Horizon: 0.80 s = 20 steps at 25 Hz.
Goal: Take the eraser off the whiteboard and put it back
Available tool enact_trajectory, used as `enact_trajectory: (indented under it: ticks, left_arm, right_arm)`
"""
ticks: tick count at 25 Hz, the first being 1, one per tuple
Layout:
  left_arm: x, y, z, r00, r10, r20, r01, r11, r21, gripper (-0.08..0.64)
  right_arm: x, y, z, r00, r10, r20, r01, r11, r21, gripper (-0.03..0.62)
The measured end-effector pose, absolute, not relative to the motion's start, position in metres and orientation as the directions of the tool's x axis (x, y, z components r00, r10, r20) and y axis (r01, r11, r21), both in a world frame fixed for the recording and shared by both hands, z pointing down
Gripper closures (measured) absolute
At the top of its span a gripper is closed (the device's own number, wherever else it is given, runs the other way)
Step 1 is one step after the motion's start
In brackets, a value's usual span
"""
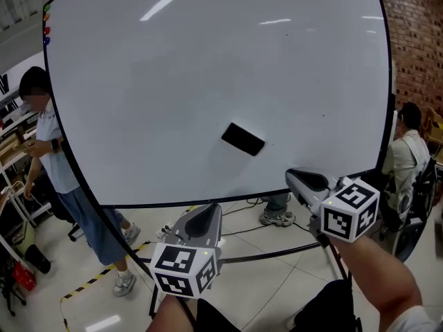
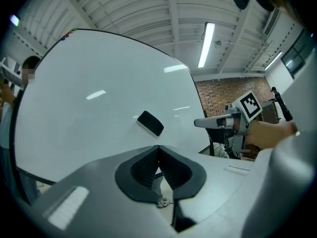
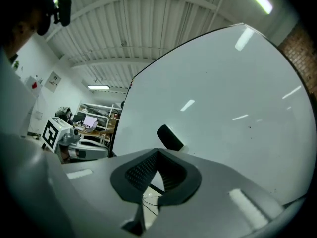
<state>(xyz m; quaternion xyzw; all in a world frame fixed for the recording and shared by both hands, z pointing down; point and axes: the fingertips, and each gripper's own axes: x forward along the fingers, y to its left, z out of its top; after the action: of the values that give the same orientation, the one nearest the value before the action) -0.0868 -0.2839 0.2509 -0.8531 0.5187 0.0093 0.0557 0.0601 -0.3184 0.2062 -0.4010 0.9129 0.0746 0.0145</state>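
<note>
A black eraser (image 1: pixel 243 139) sticks tilted to the big whiteboard (image 1: pixel 208 61), a little below its middle. It also shows in the left gripper view (image 2: pixel 150 123) and the right gripper view (image 3: pixel 170 138), beyond each pair of jaws. My left gripper (image 1: pixel 204 216) is held below the board's lower edge, shut and empty (image 2: pixel 158 147). My right gripper (image 1: pixel 294 177) hangs to the lower right of the eraser, well short of it. Its jaws meet with nothing between them (image 3: pixel 157 151). Neither gripper touches the eraser or the board.
One person (image 1: pixel 55 164) stands at the board's left edge and another (image 1: pixel 408 151) sits at its right, by a brick wall (image 1: pixel 415 40). Coloured magnets (image 1: pixel 46 26) sit at the board's top left corner. Yellow-black tape (image 1: pixel 104 275) and cables lie on the floor under the board.
</note>
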Motion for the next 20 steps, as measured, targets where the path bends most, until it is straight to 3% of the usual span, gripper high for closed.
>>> enact_trajectory:
  ticks: [5,20]
  left_arm:
    - [-0.093,-0.284,0.256,0.457,-0.887,-0.064,-0.888,-0.451,-0.092,0.543]
    - [-0.092,-0.286,0.258,0.452,-0.890,-0.063,-0.890,-0.445,-0.095,0.543]
  right_arm:
    - [0.073,-0.314,0.222,-0.640,-0.766,-0.061,-0.759,0.619,0.200,0.591]
    - [0.077,-0.311,0.236,-0.642,-0.766,-0.034,-0.757,0.627,0.185,0.591]
